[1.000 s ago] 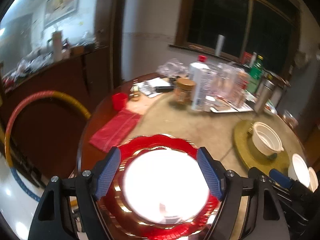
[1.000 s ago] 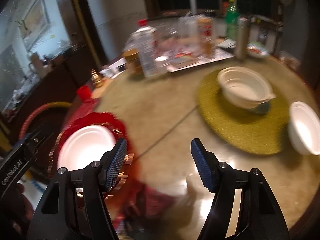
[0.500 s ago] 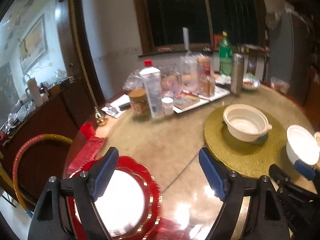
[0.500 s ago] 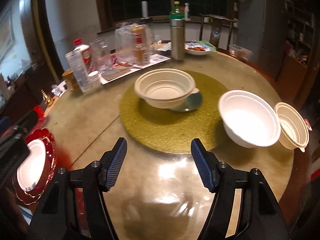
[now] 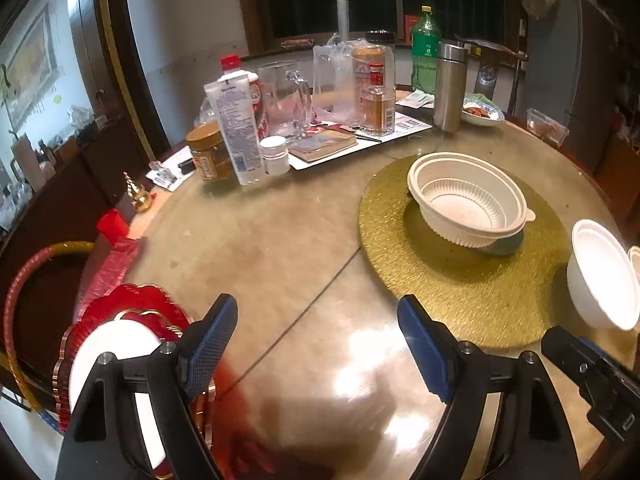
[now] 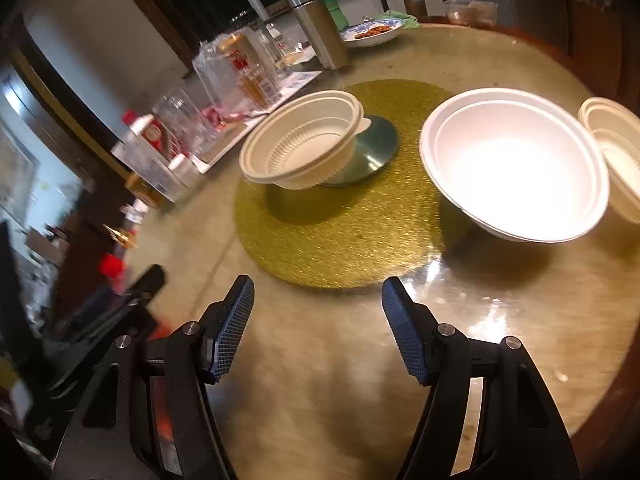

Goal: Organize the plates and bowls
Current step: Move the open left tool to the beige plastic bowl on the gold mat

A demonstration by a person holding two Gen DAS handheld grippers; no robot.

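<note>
A red scalloped plate point(image 5: 132, 308) with a white plate point(image 5: 112, 344) on it lies at the table's near left edge, partly behind my left finger. My left gripper point(image 5: 316, 344) stands open over bare tabletop. A ribbed cream bowl point(image 5: 468, 200) point(image 6: 304, 148) sits tilted on a small grey-green dish point(image 6: 376, 148) on the round gold mat point(image 5: 460, 280) point(image 6: 340, 232). A plain white bowl point(image 6: 512, 164) point(image 5: 600, 276) stands at the mat's right edge, a smaller cream bowl point(image 6: 616, 148) beside it. My right gripper point(image 6: 318, 324) is open and empty, short of the mat.
Bottles, a glass mug point(image 5: 288, 100), jars, a steel flask point(image 5: 450, 84) and a tray crowd the far side of the table. A dish of food point(image 6: 372, 32) sits far back. A red cloth point(image 5: 112, 268) hangs at the left edge. A hoop point(image 5: 24, 292) stands below.
Both views have swung right across the table, from the red plate toward the gold mat and bowls. The red plate has slid from between my left fingers to outside the left one.
</note>
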